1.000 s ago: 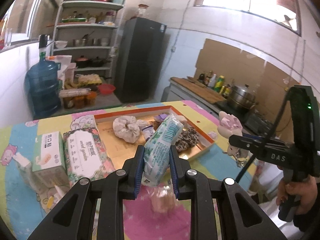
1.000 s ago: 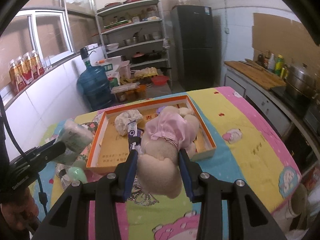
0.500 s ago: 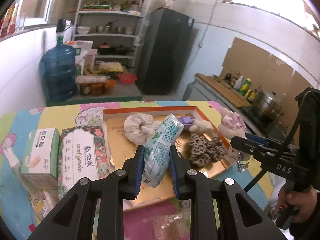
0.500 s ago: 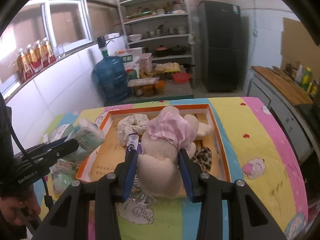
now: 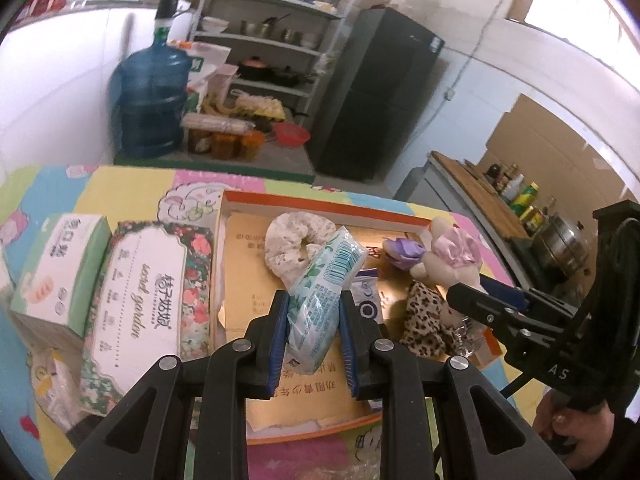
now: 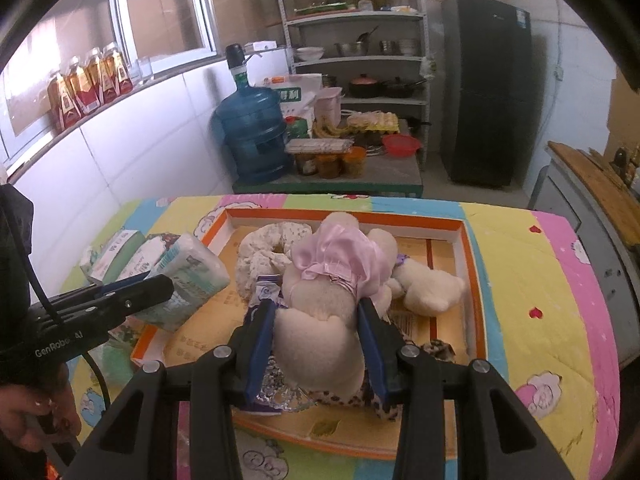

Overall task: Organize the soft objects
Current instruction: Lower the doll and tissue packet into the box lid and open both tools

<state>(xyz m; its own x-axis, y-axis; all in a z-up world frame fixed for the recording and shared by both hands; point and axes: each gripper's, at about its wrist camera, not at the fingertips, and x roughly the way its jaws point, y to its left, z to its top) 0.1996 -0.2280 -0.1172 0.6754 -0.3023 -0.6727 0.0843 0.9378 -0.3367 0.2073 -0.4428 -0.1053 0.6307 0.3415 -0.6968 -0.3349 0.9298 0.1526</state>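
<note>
Carrying two soft things at once, you are now in the placing step: both hands hang over the orange-rimmed tray [image 6: 466, 240] and nothing is released yet.

Your left gripper [image 5: 313, 332] has its fingers narrow and pressed on the tissue pack [image 5: 326, 288]. The pack sticks forward out of the pads, its long axis along the fingers, the barcode end pointing up and toward the far edge of the tray. It hangs above the left half of the tray, not touching the floor as far as I can judge.

Your right gripper [image 6: 320, 344] holds the plush doll [image 6: 324, 300] by its cream body; the fingers are somewhat wider, closed on the stuffing. The doll's long axis also runs along the fingers, the pink dress end toward the far edge. It hangs over the middle of the tray.

In the tray already lie a white flowered scrunchie [image 6: 264, 252] near the far left corner, a cream plush [image 6: 430, 286] toward the right side, and a leopard-print piece [image 5: 426, 316] near the near right corner. Two tissue boxes [image 5: 140, 280] stand on the table beside the tray's left edge.

I judge that the next move is to lower each thing to a bare place of the tray floor, then open the fingers. The free space for the pack seems to be along the left edge; for the doll it is tight, so it may land on the other toys.
</note>
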